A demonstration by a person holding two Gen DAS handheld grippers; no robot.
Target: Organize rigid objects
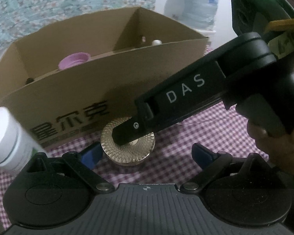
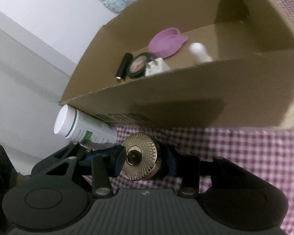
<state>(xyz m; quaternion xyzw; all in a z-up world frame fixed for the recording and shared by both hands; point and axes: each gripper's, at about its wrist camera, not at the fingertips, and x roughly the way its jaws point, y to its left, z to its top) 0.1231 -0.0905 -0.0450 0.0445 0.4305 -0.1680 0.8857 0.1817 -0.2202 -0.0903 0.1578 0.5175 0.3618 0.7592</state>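
Gold knurled jar [image 2: 140,156] sits clamped between the right gripper [image 2: 145,157] fingers, just in front of the cardboard box [image 2: 186,90] near wall, lid toward camera; left gripper [image 1: 147,153] fingers spread empty just behind it.

Gold jar [image 2: 141,156] sat on checked cloth [image 2: 245,156], just before cardboard box [image 2: 166,98]; white bottle [image 2: 82,127] left of jar, against box; tube [image 2: 123,66], compact [image 2: 138,64] in box.

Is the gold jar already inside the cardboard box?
No, the gold jar sits on the checked cloth outside the cardboard box, clamped in the right hand-held gripper.
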